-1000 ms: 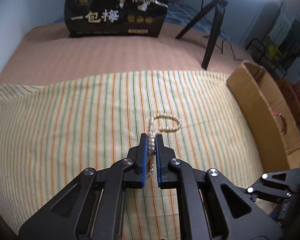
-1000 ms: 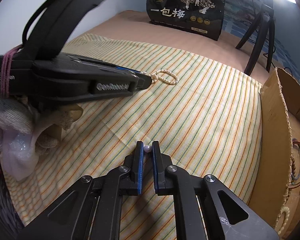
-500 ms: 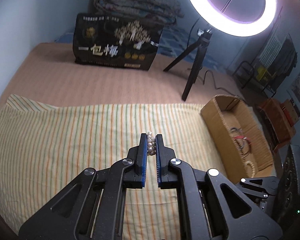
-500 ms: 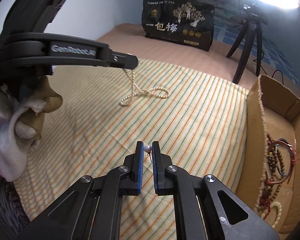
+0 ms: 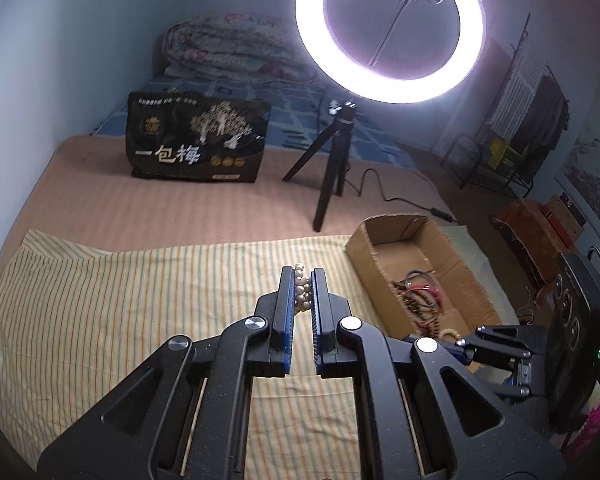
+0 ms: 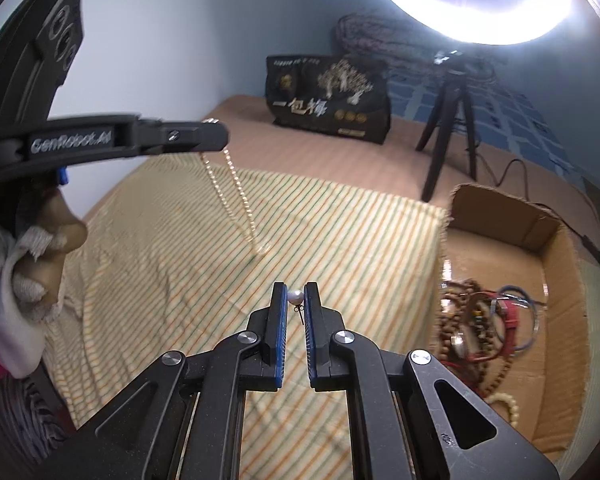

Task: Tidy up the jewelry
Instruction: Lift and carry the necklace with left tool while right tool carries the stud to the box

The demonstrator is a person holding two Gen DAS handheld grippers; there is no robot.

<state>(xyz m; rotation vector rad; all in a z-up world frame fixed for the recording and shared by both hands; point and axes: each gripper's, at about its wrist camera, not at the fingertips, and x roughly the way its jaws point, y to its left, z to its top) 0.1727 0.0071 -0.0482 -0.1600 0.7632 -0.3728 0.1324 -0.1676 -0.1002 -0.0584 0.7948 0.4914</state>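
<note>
My left gripper (image 5: 301, 277) is shut on a pearl necklace (image 5: 302, 290), a bunch of pearls showing between its blue pads. In the right wrist view the left gripper (image 6: 216, 136) hangs high at the left, and the pearl necklace (image 6: 236, 188) dangles from it as a long loop whose low end is at or just above the striped cloth (image 6: 340, 232). My right gripper (image 6: 296, 290) is shut on a single pearl earring (image 6: 295, 297) with a small hook, held above the cloth. The cardboard box (image 6: 512, 216) with beaded bracelets (image 6: 472, 320) lies to the right.
A black printed bag (image 5: 198, 142) stands at the back of the bed. A ring light (image 5: 388, 28) on a black tripod (image 5: 332, 168) stands behind the cardboard box (image 5: 384, 236), its cable trailing right. A gloved hand (image 6: 28, 264) holds the left gripper. Cluttered shelves and a rack stand far right.
Both grippers have risen off the striped cloth with their catches. The pearl necklace has been lifted from lying on the cloth to hanging as a loop. The views now tilt up toward the ring light.
</note>
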